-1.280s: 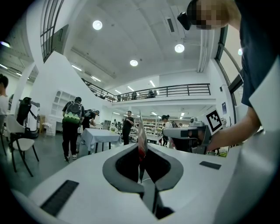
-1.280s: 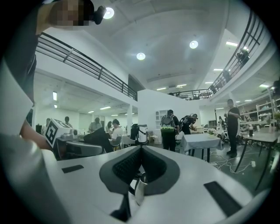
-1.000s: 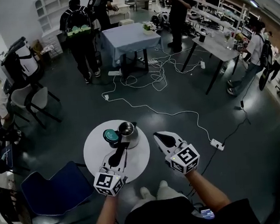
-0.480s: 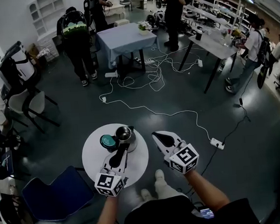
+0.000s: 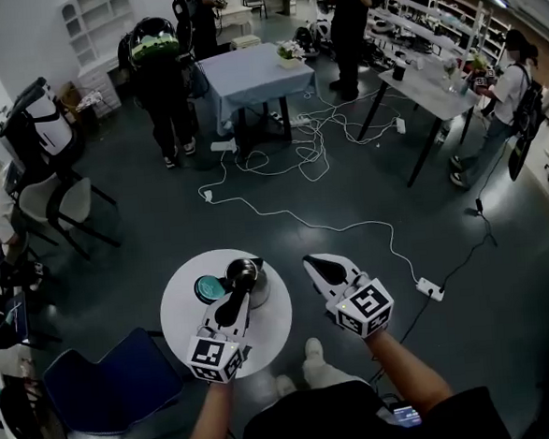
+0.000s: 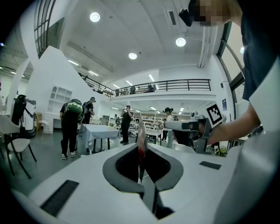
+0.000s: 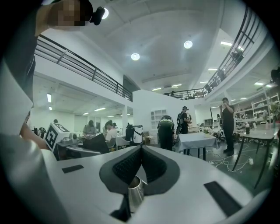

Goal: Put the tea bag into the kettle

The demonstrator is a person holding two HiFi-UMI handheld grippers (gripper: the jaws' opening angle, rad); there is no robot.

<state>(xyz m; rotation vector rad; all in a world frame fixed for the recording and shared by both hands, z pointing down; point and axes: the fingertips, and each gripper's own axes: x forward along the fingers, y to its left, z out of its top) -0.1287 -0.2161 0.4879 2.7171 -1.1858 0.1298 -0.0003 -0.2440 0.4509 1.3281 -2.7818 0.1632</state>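
Dark floor (image 5: 503, 273), white cables (image 5: 300, 152), cloth-covered table (image 5: 246, 75), blue chair (image 5: 107, 376), white walls (image 5: 18, 35)

One kettle (image 5: 247, 273), one lid (image 5: 208, 288), one tea bag (image 6: 141, 141)

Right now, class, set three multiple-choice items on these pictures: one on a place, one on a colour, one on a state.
1. Where does the round steel kettle stand?
A. on the round white table
B. on the dark floor
C. on the blue chair

2. What colour is the round lid next to the kettle?
A. red
B. teal
C. yellow

3. How is the left gripper?
A. open and empty
B. shut on the thin tea bag
C. out of view

Answers:
1 A: the head view shows the kettle on the table top.
2 B: the lid is teal.
3 B: the left gripper view shows the jaws pinching the tea bag.
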